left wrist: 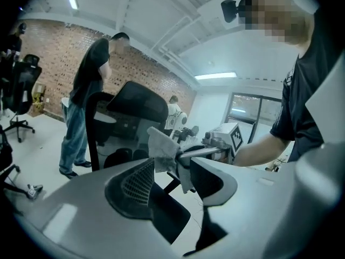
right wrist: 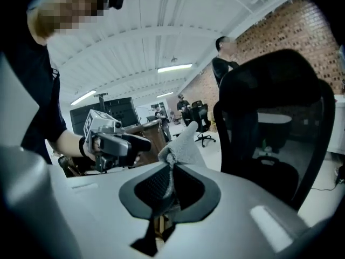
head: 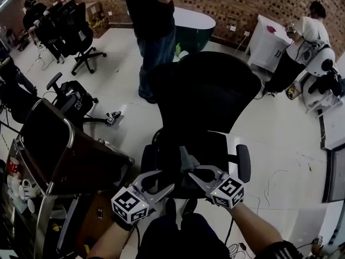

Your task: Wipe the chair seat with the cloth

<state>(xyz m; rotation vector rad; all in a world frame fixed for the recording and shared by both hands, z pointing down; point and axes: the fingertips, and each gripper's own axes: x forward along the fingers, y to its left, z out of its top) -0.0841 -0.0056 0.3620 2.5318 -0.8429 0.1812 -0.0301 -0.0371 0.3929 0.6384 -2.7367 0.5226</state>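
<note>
The wide black office chair (head: pixel 207 93) fills the middle of the head view, its curved back a fine mesh. Its padded seat (head: pixel 167 150) is so dark that the edges melt into shadow. Glossy pale floor (head: pixel 269 139) lies all round it, with a rough red brick wall (head: pixel 259 4) behind. The chair's base is hidden under the seat, and a standing person (head: pixel 153 31) beyond it is cut off at the shoulders by the top of the frame.

Down to the tongs now. The right tongs (head: pixel 190 171) are clenched on a small grey cloth (head: pixel 185 158), soft and nubbly, bunched into a peak that sticks up past the tips. The right gripper view shows the fabric pinched deep between the jaws. The cloth hangs over the front of the seat; whether it touches the seat I cannot tell. The left tongs (head: pixel 164 180) are spread wide with nothing in them, just beside the right pair. The cloth sits beyond their tips, clear of the pads.
</note>
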